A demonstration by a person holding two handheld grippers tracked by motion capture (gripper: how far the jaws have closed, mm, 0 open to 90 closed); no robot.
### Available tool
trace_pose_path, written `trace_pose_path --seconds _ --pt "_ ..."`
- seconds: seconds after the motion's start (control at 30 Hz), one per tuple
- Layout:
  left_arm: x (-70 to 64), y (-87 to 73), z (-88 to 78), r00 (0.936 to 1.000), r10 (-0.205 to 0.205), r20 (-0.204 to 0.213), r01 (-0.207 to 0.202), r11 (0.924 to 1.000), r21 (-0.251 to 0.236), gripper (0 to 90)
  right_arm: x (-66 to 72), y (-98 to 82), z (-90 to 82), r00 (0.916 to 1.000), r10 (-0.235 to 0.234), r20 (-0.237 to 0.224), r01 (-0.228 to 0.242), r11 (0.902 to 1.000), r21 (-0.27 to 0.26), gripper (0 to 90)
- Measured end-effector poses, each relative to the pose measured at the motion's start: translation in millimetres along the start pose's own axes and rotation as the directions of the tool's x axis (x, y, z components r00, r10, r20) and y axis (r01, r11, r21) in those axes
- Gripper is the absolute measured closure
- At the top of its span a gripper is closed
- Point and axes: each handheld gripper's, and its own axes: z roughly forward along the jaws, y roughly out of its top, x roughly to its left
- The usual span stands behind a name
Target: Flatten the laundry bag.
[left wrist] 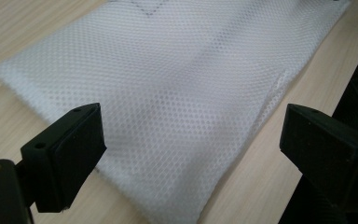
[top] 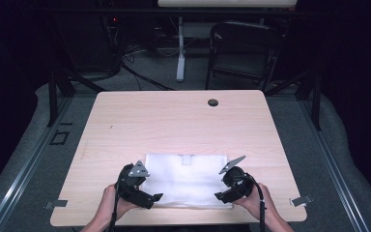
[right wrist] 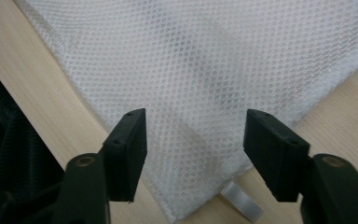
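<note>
Mesh cloth [top: 186, 180], white and folded flat, lies on the near half of the wooden table [top: 174, 121], between my 2 hands. I have the left gripper [top: 155, 197] at its near left corner, jaws spread wide, holding nothing; in the left gripper view the cloth [left wrist: 177, 93] lies beyond the pads. My right gripper [top: 218, 195] sits at the near right corner, jaws partly open over the mesh [right wrist: 205, 70], gripping nothing.

No readable text, labels, brands or nos. anywhere; the white mesh cloth [left wrist: 177, 93] between the claws is blank.
</note>
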Motion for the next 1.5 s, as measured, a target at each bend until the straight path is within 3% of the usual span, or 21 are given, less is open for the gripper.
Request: trace_pose_path --seconds 0.13,0.2,0.43,0.67,0.77,0.97,1.1,1.27,1.5 --pt "-6.3 6.1 10.3 0.9991 0.042 0.01 -0.042 0.9991 0.0 8.9 5.6 1.3 1.9 0.9993 -0.029 -0.025 0.029 0.9994 0.021 30.7" --pt "-9.3 9.7 17.7 0.9979 0.059 0.025 -0.06 0.9981 0.014 10.1 10.6 2.6 2.4 0.9979 -0.055 -0.033 0.056 0.9981 0.027 32.8" --pt "-18.9 21.1 39.6 0.9894 0.105 0.1 -0.109 0.9932 0.039 15.7 31.4 5.3 12.9 0.9876 -0.144 -0.062 0.147 0.9886 0.034 52.8" --pt "-22.6 22.2 54.7 0.981 0.132 0.142 -0.145 0.9861 0.081 17.9 35.7 7.1 23.4 0.9799 -0.194 -0.048 0.196 0.9789 0.056 68.4" --pt "-21.9 21.6 56.7 0.9783 0.136 0.156 -0.149 0.9861 0.074 22.2 36.5 5.3 29.7 0.9726 -0.228 -0.047 0.231 0.9684 0.094 72.4" --pt "-20.7 18.7 59.9 0.9793 0.116 0.166 -0.13 0.9882 0.08 25.3 39.0 4.5 29.8 0.9693 -0.245 -0.017 0.246 0.9647 0.095 87.4" --pt "-23.0 19.5 59.7 0.9755 0.135 0.173 -0.151 0.9853 0.08 27.7 38.9 5.4 28.0 0.9699 -0.243 -0.008 0.243 0.9659 0.09 89.1" --pt "-24.9 20.1 60.0 0.9733 0.141 0.181 -0.157 0.9848 0.075 29.8 34.4 7.1 18.5 0.9787 -0.205 -0.014 0.205 0.9776 0.047 89.2" --pt "-30.7 25.6 62.0 0.9689 0.168 0.182 -0.182 0.9816 0.059 30.1 34.3 9.0 8.3 0.9819 -0.188 -0.018 0.188 0.9821 -0.003 89.3"
